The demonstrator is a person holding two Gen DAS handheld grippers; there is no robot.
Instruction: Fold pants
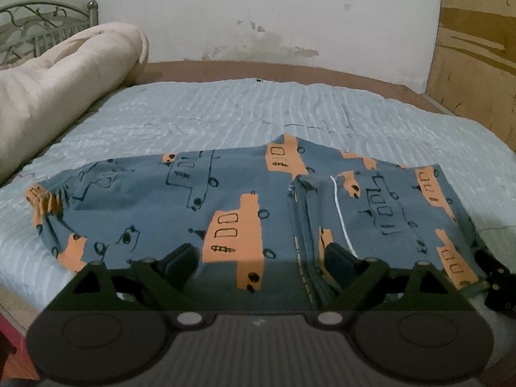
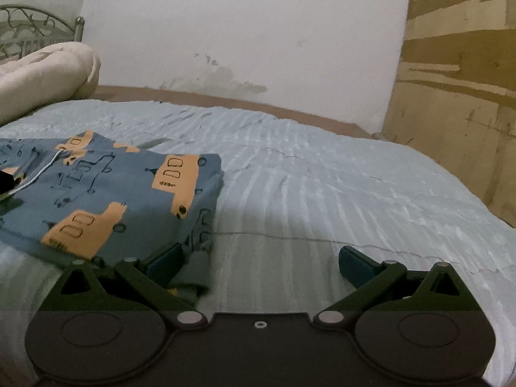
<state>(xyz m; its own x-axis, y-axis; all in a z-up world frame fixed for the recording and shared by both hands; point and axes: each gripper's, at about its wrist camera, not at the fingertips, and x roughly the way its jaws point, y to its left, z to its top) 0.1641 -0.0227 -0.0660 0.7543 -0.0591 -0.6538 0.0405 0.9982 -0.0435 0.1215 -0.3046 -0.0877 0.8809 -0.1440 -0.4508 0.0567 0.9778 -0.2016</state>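
Observation:
Blue-grey pants (image 1: 225, 200) with orange truck prints lie folded on the light blue bedspread (image 1: 209, 109). A white drawstring (image 1: 340, 213) runs over the folded right part. My left gripper (image 1: 259, 258) is open low over the pants' near edge, with the fabric spread between and under its fingers but not pinched. In the right wrist view the pants (image 2: 106, 193) lie at the left. My right gripper (image 2: 261, 261) is open there, its left finger (image 2: 166, 259) against the pants' near right corner and its right finger over bare bedspread. The right gripper (image 1: 495, 280) shows at the right edge of the left wrist view.
A rolled cream quilt (image 1: 64, 90) lies along the bed's left side in front of a metal headboard (image 1: 38, 22). A white wall (image 1: 258, 16) stands behind the bed and a wooden panel (image 1: 477, 48) at the right. Bedspread (image 2: 354, 177) stretches right of the pants.

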